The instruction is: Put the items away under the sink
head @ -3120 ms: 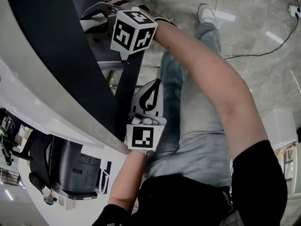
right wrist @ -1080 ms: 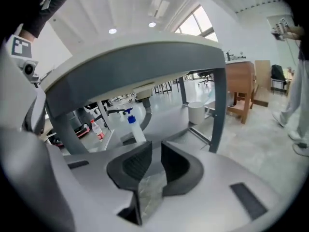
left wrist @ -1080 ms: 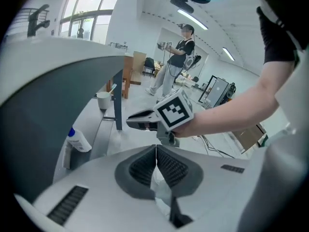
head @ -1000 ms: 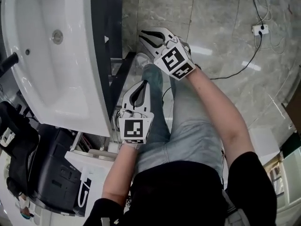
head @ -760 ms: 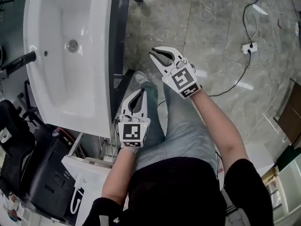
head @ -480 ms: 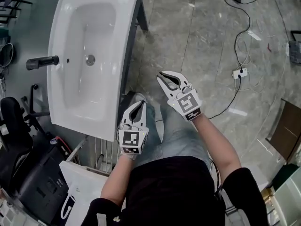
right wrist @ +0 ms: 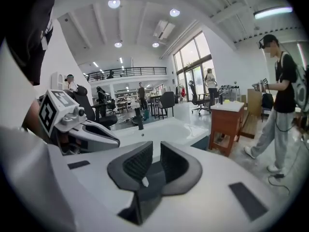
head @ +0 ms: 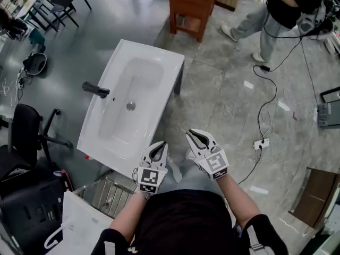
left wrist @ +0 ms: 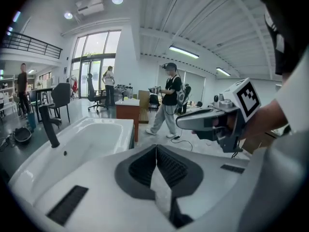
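- Step: no item in view or in either tool. Likely between items, or the stowing is done. The space under the sink [head: 169, 76] is hidden from above.
- left tool [head: 160, 145]: jaws together, empty.
- right tool [head: 191, 134]: jaws together, empty.
- Next: look for a leftover item, and open a tool before grabbing it.
- Sink top carries only the black faucet [head: 95, 89].
- Room: grey tiled floor [head: 223, 105], wooden cabinet [head: 191, 1] beyond the sink, another person [head: 276, 15], power strip [head: 260, 142].

One sink [head: 133, 73], one tap [head: 95, 89], two tongs [head: 160, 145] [head: 190, 134]
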